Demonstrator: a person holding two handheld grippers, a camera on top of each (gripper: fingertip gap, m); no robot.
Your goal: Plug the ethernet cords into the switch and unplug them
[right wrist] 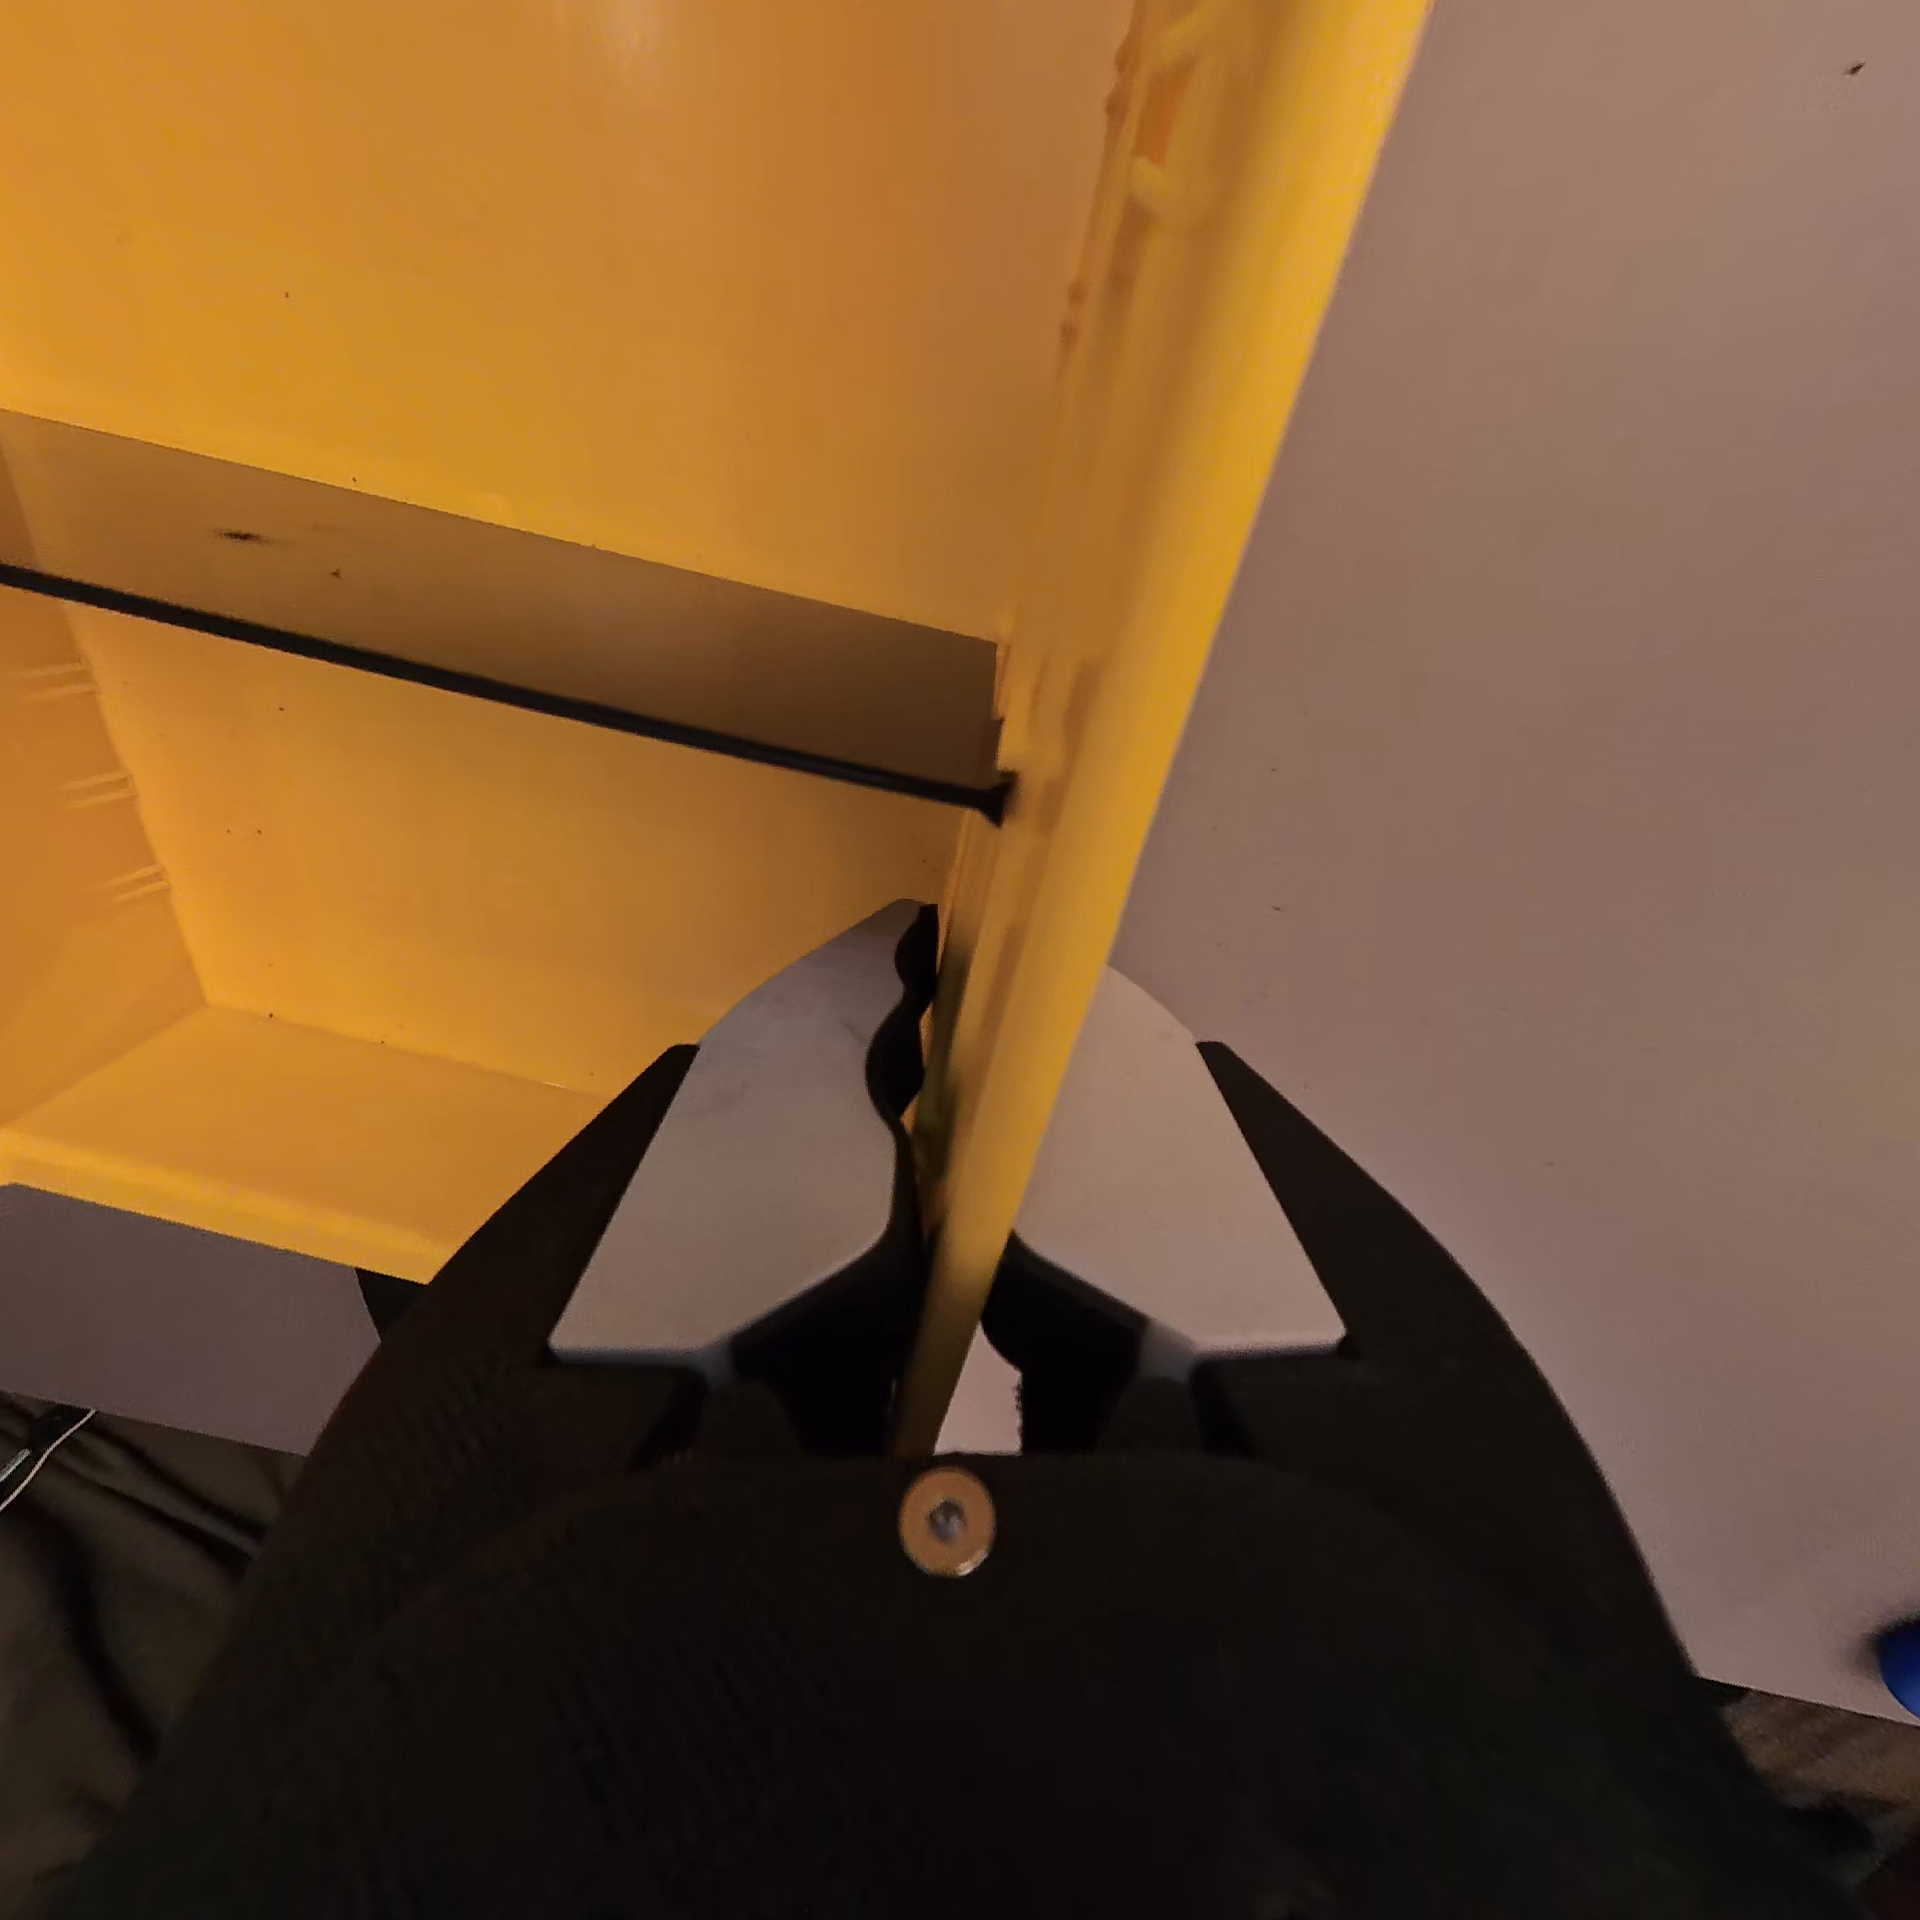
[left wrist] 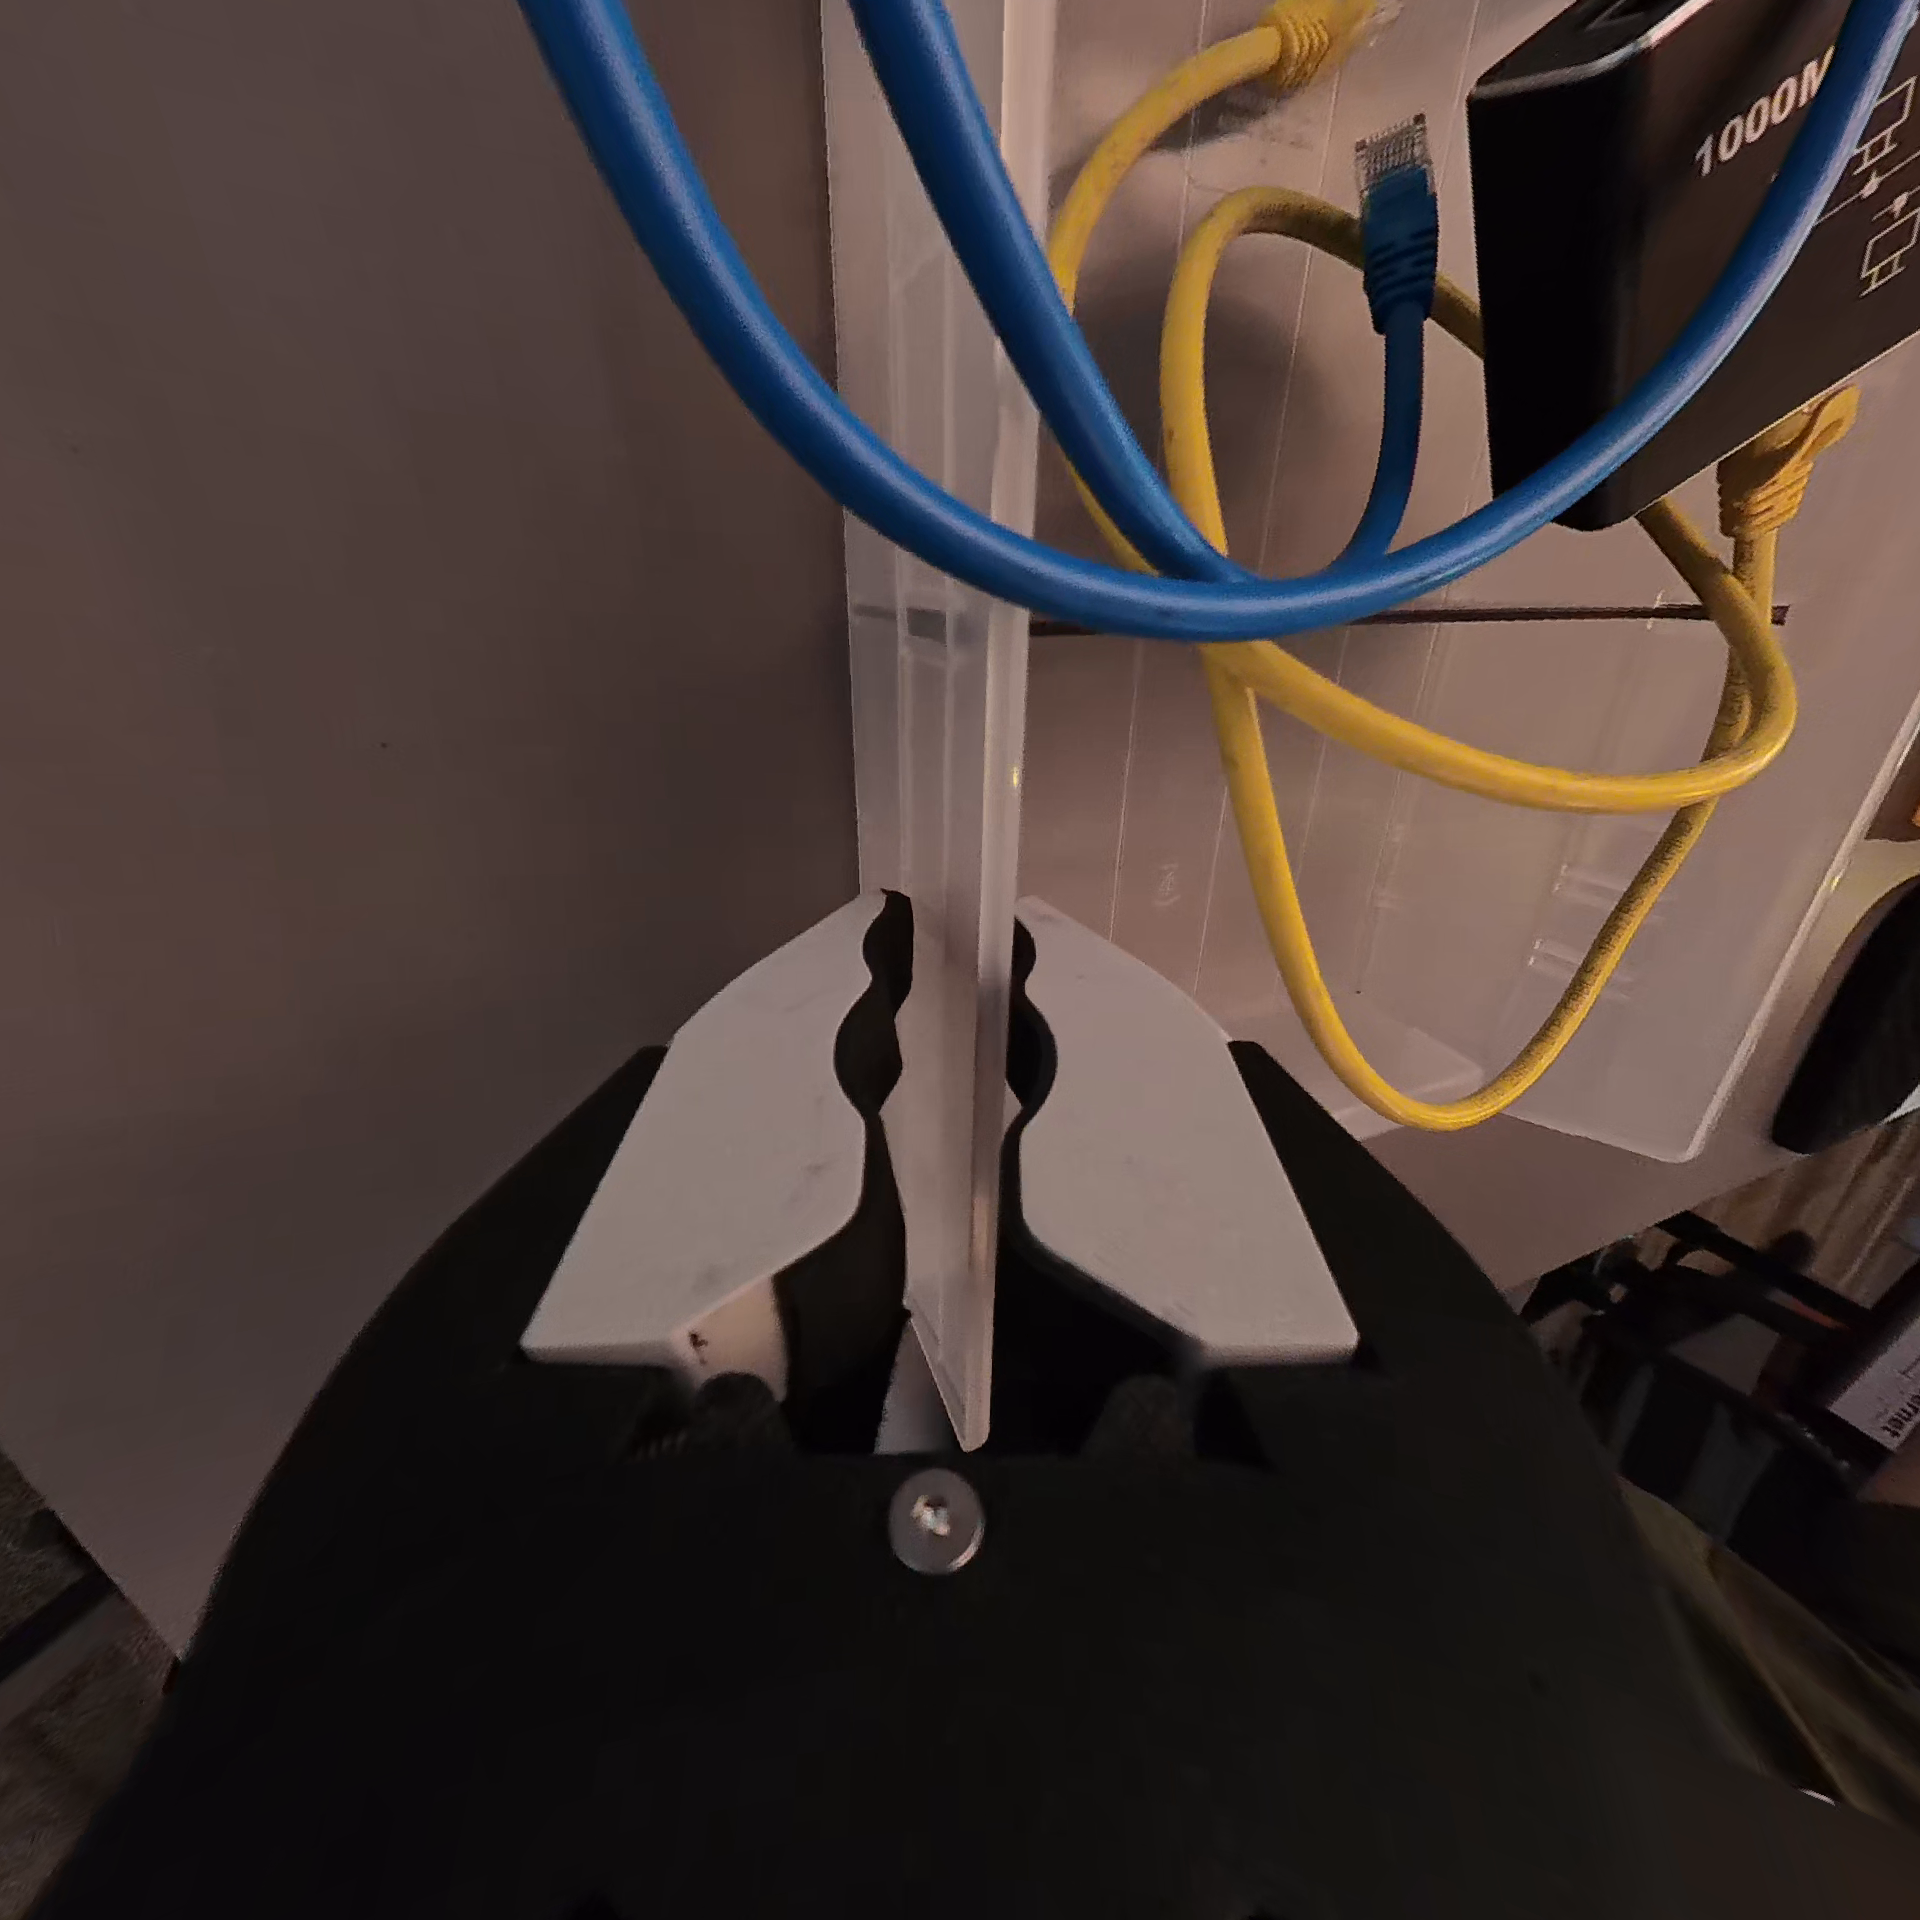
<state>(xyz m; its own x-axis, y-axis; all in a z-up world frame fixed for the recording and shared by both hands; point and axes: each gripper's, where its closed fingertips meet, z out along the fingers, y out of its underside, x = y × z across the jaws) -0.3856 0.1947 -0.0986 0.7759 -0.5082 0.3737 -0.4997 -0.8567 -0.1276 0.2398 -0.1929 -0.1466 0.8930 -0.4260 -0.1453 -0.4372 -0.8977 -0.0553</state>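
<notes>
In the left wrist view, my left gripper (left wrist: 951, 914) is shut on the upright side wall of a clear plastic bin (left wrist: 935, 727). Inside the bin lie a looped blue ethernet cord (left wrist: 727, 343) with a loose blue plug (left wrist: 1397, 218), and a yellow ethernet cord (left wrist: 1278, 862). One yellow plug (left wrist: 1304, 36) lies at the top. Another yellow plug (left wrist: 1777, 468) sits at the lower edge of the black switch (left wrist: 1558, 312) at the upper right. In the right wrist view, my right gripper (right wrist: 1013, 940) is shut on the side wall of a yellow bin (right wrist: 1143, 623).
A thin black rod (right wrist: 520, 691) crosses the yellow bin; a similar dark line (left wrist: 1403, 618) crosses the clear bin. Both bins rest on a pale surface (left wrist: 416, 623), also in the right wrist view (right wrist: 1558, 727). A dark rounded object (left wrist: 1849, 1039) lies beyond the clear bin's right edge. It is some 15 centimetres from my left tips to the yellow plug (left wrist: 1304, 36).
</notes>
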